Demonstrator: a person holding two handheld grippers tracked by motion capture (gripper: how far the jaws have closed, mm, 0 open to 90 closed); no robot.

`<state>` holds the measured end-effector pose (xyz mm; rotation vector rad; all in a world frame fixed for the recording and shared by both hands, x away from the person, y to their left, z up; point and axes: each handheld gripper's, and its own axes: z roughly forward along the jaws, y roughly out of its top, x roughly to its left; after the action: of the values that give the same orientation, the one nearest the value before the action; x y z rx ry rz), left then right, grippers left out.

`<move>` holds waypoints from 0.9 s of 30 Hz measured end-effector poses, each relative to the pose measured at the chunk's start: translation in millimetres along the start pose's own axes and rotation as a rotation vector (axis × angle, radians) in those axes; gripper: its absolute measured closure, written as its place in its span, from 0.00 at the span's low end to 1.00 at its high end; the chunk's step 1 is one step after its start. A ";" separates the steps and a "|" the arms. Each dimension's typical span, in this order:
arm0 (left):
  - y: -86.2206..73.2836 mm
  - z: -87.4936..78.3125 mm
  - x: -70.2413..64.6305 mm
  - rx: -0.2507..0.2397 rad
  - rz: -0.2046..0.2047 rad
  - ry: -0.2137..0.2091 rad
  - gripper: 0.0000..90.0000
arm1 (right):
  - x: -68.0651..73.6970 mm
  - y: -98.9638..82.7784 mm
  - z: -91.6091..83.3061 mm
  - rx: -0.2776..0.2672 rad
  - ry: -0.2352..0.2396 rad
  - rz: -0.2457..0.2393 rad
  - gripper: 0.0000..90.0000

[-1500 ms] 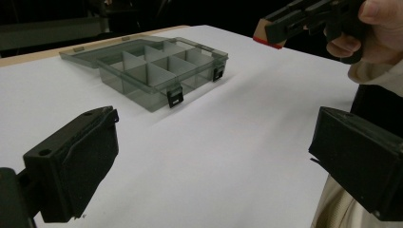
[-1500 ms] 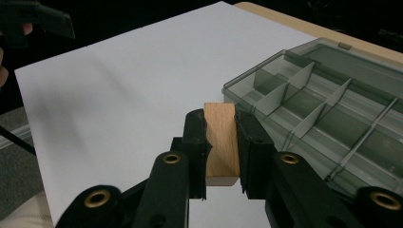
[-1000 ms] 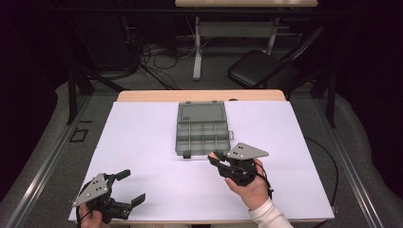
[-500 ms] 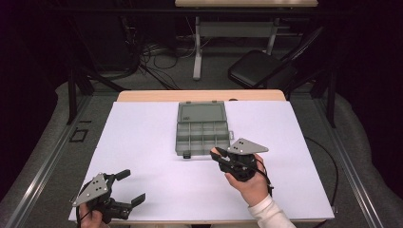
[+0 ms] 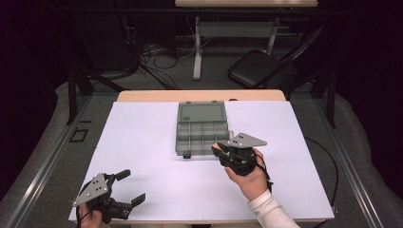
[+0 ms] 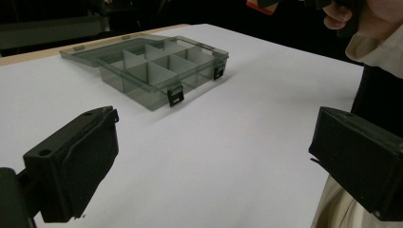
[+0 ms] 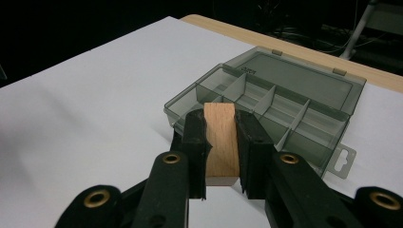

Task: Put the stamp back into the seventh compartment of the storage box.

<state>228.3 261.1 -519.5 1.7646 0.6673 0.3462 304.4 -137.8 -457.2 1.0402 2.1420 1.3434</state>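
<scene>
Resting near the white table's (image 5: pixel 142 137) front-left corner, the left gripper (image 5: pixel 124 187) has its 2 jaws spread wide, nothing between them. Mid-table sits the open smoky-grey plastic compartment box (image 5: pixel 202 134). Just beside its front-right corner, apparently above it, the right gripper (image 7: pixel 221 135) pinches a small light wooden block (image 7: pixel 221 137).

Wooden block (image 7: pixel 221 140) partly behind jaws
</scene>
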 end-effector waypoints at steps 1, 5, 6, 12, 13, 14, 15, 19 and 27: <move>0.0 -0.1 -0.1 -0.001 0.000 0.001 0.02 | -0.8 0.6 0.8 0.000 0.000 0.003 0.84; -0.1 -0.1 -0.1 -0.003 -0.003 -0.001 0.02 | -4.2 3.3 4.0 0.008 0.002 0.015 0.84; 0.0 -0.1 0.1 -0.002 0.001 -0.002 0.02 | -4.8 3.9 4.5 0.008 0.001 0.013 0.84; 0.1 -0.1 0.2 0.000 0.001 -0.001 0.02 | -9.6 10.2 8.0 0.024 -0.003 0.007 0.84; 0.2 -0.4 0.4 0.005 0.002 -0.004 0.02 | -9.9 11.4 8.2 0.030 -0.003 0.013 0.84; 0.2 -0.3 0.5 0.005 0.002 -0.004 0.02 | -11.1 12.6 9.1 0.028 -0.005 0.007 0.84; 0.2 -0.2 0.5 0.005 0.002 -0.004 0.02 | -11.6 13.6 9.3 0.034 -0.005 0.009 0.84; 0.0 0.2 0.2 0.001 0.002 -0.001 0.02 | -14.0 18.4 12.6 0.043 -0.004 0.010 0.84; 0.0 0.4 0.4 0.001 0.002 -0.002 0.02 | -15.9 28.1 21.4 0.062 -0.002 0.013 0.84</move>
<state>228.8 261.1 -519.6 1.7668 0.6650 0.3454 339.5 -130.0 -442.7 1.0804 2.1917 1.2882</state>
